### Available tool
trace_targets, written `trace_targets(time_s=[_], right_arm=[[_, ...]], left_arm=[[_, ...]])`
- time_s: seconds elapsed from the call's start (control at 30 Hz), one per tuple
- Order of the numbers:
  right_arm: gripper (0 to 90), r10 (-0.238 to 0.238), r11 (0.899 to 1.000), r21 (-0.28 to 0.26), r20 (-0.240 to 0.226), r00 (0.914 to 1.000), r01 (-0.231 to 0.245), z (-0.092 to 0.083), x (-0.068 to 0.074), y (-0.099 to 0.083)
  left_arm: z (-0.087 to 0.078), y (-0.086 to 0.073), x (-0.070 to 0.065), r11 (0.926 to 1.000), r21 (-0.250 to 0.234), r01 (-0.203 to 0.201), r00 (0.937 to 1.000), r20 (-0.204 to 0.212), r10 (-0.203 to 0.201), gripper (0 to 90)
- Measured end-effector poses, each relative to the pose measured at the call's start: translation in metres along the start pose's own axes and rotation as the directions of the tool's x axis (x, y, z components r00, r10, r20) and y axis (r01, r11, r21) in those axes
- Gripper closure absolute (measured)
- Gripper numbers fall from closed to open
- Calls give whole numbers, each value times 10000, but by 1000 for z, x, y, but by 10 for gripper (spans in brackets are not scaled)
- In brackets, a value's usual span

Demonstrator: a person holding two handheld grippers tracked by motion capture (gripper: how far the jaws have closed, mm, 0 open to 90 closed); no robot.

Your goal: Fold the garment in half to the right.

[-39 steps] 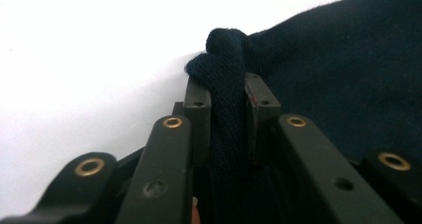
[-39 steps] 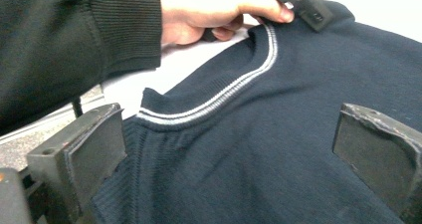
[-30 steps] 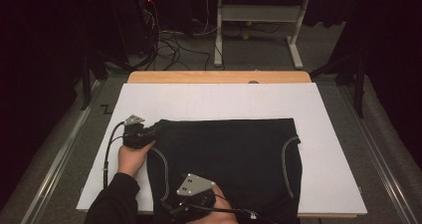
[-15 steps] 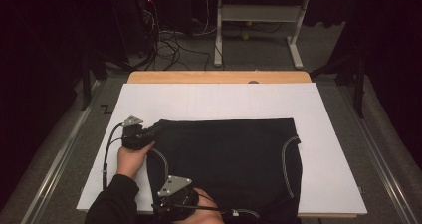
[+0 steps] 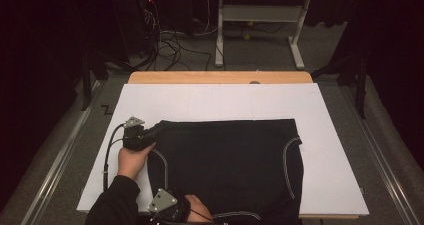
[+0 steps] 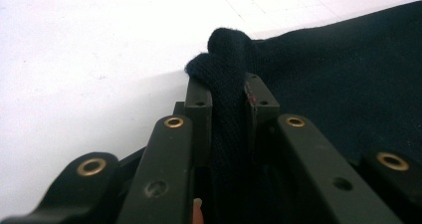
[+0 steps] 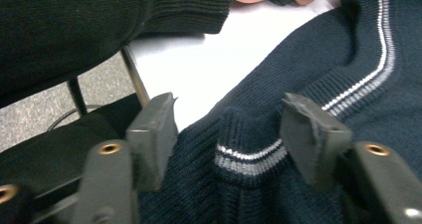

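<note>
No brand or label can be read on the garment; a single dark mark resembling a "Z" [image 5: 107, 109] is seen on the grey floor beside the white sheet [image 5: 210, 102], at about 9 o'clock from the table's centre. A dark navy knitted sweater [image 5: 225, 165] is laid flat on the sheet, toward 6 o'clock, its fine ribbed knit and pale striped trim along the armholes being visible in the right gripper view. The sheet is matte and rectangular, laid over a wooden tabletop [image 5: 220, 77] whose edge is exposed at 12 o'clock. The left gripper [image 5: 150, 131] is clamped tight on a bunched corner of the sweater at its 10 o'clock corner. The right gripper [image 5: 172, 216], at 6 o'clock, is held with jaws wide apart, a striped ribbed edge lying between them, not pinched
</note>
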State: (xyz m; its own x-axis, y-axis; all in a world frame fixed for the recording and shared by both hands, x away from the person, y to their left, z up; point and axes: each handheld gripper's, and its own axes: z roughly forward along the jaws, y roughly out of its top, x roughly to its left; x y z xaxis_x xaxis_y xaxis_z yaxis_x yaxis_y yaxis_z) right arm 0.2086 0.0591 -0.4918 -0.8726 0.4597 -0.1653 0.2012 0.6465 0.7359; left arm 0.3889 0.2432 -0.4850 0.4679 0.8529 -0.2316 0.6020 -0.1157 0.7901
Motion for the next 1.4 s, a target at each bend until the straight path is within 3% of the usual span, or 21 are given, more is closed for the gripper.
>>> trace_targets(time_s=[0.07, 0.3, 0.37, 0.67, 0.9, 1.03, 1.4], right_arm=[[522, 195, 9998, -82, 125, 9997, -194, -1, -2, -1], [697, -91, 9998, 174, 529, 9986, 81, -5, -4, -2], [718, 37, 9998, 175, 474, 9989, -45, -7, -6, -2], [746, 279, 9996, -39, 268, 9993, -278, -11, -12, -3], [754, 403, 9955, -883, 532, 9978, -355, -24, -13, -6], [756, 551, 9901, -1319, 544, 9970, -475, -31, -15, -7], [758, 723, 9809, -1841, 462, 9963, -626, -40, -17, -4]], left_arm=[[0, 0, 0, 10000, 0, -3, 10000, -2, 3, 735], [0, 0, 0, 10000, -8, 54, 10000, 27, -54, 735], [0, 0, 0, 10000, 1, 61, 10000, 32, -61, 735], [0, 0, 1, 9999, 23, 118, 9999, 88, -118, 734], [-2, 0, 3, 9993, 74, 377, 9990, 219, -379, 737], [-2, 0, 0, 9993, 107, 371, 9993, 3, -371, 737], [-10, 2, -2, 9956, -616, 704, 9975, 50, -702, 737]])
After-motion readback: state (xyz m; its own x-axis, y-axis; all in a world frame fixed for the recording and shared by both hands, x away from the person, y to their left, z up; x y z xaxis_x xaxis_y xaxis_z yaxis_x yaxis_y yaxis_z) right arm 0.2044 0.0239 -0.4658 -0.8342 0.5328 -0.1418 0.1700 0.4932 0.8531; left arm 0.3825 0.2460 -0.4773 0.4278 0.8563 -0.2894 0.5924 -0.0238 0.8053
